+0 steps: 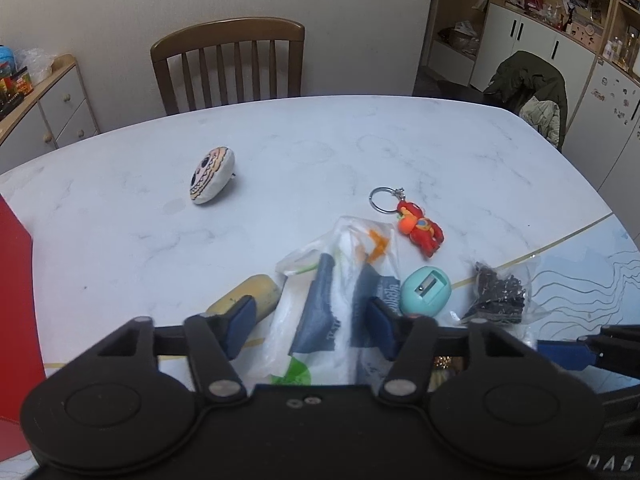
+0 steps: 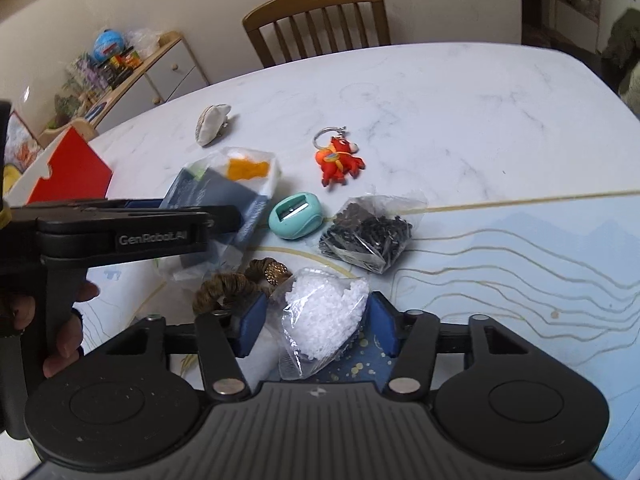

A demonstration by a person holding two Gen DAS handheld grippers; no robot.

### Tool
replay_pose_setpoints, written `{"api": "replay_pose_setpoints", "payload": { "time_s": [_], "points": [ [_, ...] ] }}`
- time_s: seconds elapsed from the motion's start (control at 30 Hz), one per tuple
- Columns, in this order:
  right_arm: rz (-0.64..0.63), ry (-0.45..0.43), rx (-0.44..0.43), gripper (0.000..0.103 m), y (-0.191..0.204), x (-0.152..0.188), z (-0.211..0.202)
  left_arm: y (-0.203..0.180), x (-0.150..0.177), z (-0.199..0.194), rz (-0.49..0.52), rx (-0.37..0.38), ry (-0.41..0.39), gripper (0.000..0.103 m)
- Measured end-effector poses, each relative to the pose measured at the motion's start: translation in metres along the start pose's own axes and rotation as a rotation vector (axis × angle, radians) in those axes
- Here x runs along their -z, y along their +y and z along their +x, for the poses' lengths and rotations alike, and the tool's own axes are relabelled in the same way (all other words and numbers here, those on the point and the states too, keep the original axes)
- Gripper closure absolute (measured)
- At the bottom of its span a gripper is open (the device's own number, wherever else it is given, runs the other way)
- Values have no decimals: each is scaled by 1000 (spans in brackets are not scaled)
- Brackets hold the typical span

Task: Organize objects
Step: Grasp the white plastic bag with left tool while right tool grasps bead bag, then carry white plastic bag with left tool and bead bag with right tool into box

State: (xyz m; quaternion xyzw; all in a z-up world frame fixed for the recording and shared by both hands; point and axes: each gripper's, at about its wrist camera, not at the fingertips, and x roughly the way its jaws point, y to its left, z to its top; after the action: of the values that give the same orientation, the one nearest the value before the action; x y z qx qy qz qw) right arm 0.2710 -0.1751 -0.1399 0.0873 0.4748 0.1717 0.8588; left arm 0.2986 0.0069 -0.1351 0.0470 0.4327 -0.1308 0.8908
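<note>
My left gripper (image 1: 310,328) is open, its blue pads on either side of a clear plastic packet with blue and orange print (image 1: 344,280); whether they touch it is unclear. My right gripper (image 2: 314,326) is open around a clear bag of white beads (image 2: 324,316). On the white marble table (image 1: 320,140) lie a red keychain figure (image 1: 420,228), a teal pencil sharpener (image 1: 426,290), a bag of black bits (image 1: 498,294), a round plush face (image 1: 210,176) and a yellow object (image 1: 252,298). A brown scrunchie (image 2: 236,286) lies left of the beads.
A wooden chair (image 1: 232,64) stands at the table's far side. A red box (image 2: 72,172) sits at the left edge. A patterned blue mat (image 2: 520,260) covers the near right part. The left gripper's body (image 2: 120,232) crosses the right wrist view.
</note>
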Motion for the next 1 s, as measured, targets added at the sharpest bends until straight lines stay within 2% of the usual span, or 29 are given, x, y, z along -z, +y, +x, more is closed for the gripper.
{"api": "replay_pose_setpoints", "payload": {
  "time_s": [0.13, 0.2, 0.4, 0.53, 1.0],
  "points": [
    [48, -6, -17, 53, -7, 2, -3, -1, 1, -5, 1, 5, -7, 66],
    [56, -7, -17, 58, -8, 3, -5, -2, 1, -7, 4, 12, -9, 73],
    [82, -14, -15, 70, -15, 5, -13, -10, 2, -11, 25, 15, 0, 82],
    [89, -23, -14, 73, -18, 8, -20, -11, 4, -19, 13, 25, -5, 84],
    [61, -114, -4, 74, -33, 20, -87, -9, 13, -80, -24, 57, -40, 84]
  ]
}}
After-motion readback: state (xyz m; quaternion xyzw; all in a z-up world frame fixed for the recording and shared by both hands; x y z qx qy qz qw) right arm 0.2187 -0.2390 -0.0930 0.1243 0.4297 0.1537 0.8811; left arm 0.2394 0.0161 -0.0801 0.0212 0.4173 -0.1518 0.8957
